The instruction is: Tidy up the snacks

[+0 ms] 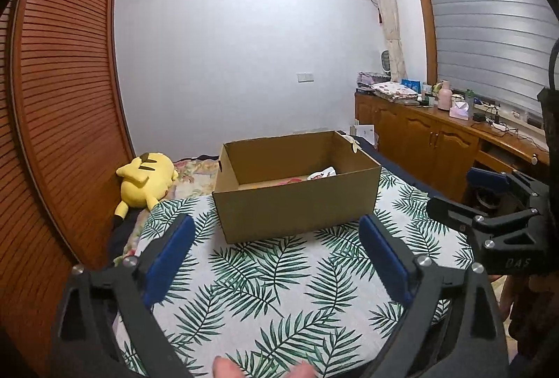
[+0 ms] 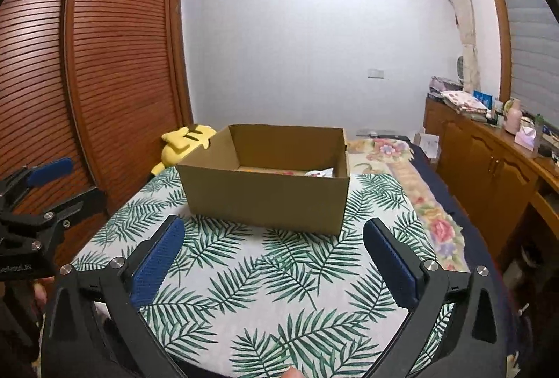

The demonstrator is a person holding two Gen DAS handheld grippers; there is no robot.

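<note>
Snack packets [image 1: 323, 173] lie in the cardboard box [image 1: 297, 199] — light, crinkly, I'd pinch an edge; left gripper [image 1: 277, 259] and right gripper [image 2: 276, 259] gape wide, empty.

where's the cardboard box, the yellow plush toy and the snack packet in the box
cardboard box [image 1: 297, 203], left wrist view, on its near outer wall
yellow plush toy [image 1: 145, 182], left wrist view, on its body
snack packet [image 1: 323, 173], left wrist view, on the white part showing above the box's near wall
</note>
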